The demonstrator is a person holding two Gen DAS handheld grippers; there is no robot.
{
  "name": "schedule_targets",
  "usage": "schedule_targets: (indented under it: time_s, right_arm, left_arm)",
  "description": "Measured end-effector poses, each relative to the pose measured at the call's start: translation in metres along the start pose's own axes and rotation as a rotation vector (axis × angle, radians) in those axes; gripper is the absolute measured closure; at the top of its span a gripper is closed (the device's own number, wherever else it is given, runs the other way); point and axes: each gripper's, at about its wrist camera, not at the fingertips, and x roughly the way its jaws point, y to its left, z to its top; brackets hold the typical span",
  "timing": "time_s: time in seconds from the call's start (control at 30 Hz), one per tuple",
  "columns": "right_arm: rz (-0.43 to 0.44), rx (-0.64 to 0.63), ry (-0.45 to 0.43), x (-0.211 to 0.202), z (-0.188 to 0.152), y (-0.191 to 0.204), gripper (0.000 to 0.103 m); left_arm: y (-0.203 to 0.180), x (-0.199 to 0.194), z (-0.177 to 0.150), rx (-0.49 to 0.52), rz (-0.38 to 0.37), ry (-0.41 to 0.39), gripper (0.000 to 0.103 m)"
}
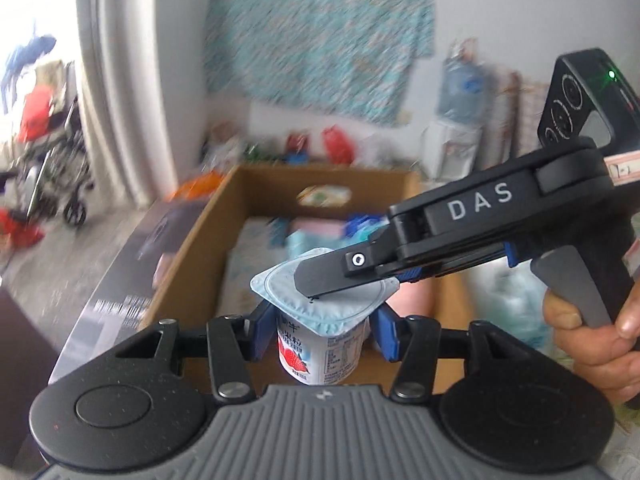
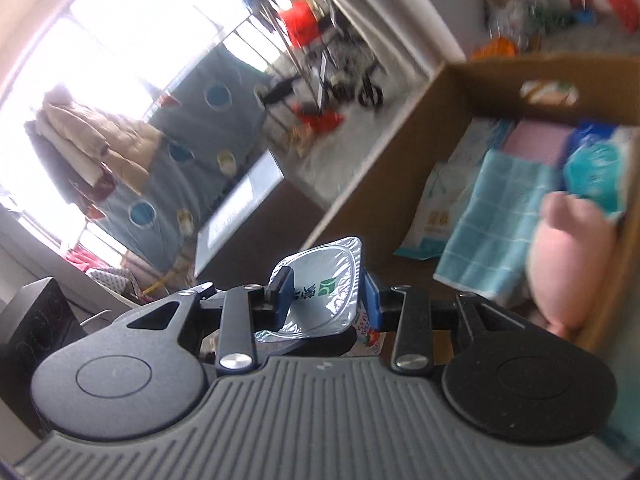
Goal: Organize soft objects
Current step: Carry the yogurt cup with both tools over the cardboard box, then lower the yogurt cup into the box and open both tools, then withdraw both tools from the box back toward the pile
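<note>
My left gripper (image 1: pixel 322 330) is shut on a strawberry yogurt cup (image 1: pixel 320 344) with a pale blue foil lid, held upright over the near edge of an open cardboard box (image 1: pixel 200 240). My right gripper (image 2: pixel 326 296) comes in from the right in the left wrist view (image 1: pixel 320 284). Its blue pads (image 2: pixel 285 296) are closed across the cup's foil lid (image 2: pixel 324 280) and rim. The box holds a pink plush toy (image 2: pixel 568 264), a teal checked cloth (image 2: pixel 500 220) and tissue packs (image 2: pixel 444 200).
The box stands on a dark table (image 1: pixel 112 300). Beyond it are a wheelchair (image 1: pixel 52 168), a white curtain (image 1: pixel 120 80), red bags (image 1: pixel 338 144) and a water dispenser (image 1: pixel 460 120). A hand (image 1: pixel 592 336) holds the right gripper's handle.
</note>
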Motion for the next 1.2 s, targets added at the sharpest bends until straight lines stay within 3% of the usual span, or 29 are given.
schedule_targets:
  time_s: [0.13,0.4,0.43,0.53,0.6,0.83,1.0,1.2]
  right_arm:
    - [-0.019,0.077,0.096,0.061,0.018,-0.018,0.066]
    - [-0.023,0.189,0.168,0.12,0.017,-0.048,0.066]
    - [-0.021,0.199,0.171,0.125,0.019,-0.05,0.066]
    - [-0.016,0.239,0.186,0.134,0.018,-0.056,0.064]
    - [-0.022,0.262,0.207,0.142,0.015,-0.063,0.064]
    - [0.006,0.294,0.202,0.148,0.008,-0.068,0.062]
    - [-0.07,0.127,0.126,0.121,0.008,-0.037,0.055]
    - [-0.115,-0.068,-0.012,0.053,-0.002,0.007,0.04]
  left_arm:
    - [0.031,0.039,0.001,-0.038,0.026,0.106,0.05]
    - [0.064,0.065,-0.013,-0.059,0.057,0.215,0.05]
    - [0.065,0.066,-0.014,-0.058,0.06,0.227,0.049]
    - [0.069,0.069,-0.016,-0.086,0.052,0.251,0.032]
    - [0.071,0.069,-0.018,-0.105,0.043,0.258,0.032]
    - [0.072,0.049,-0.018,-0.103,0.065,0.202,0.023]
    - [0.068,0.024,-0.017,-0.104,0.08,0.122,0.016]
    - [0.038,-0.014,-0.023,-0.078,0.049,-0.008,0.014]
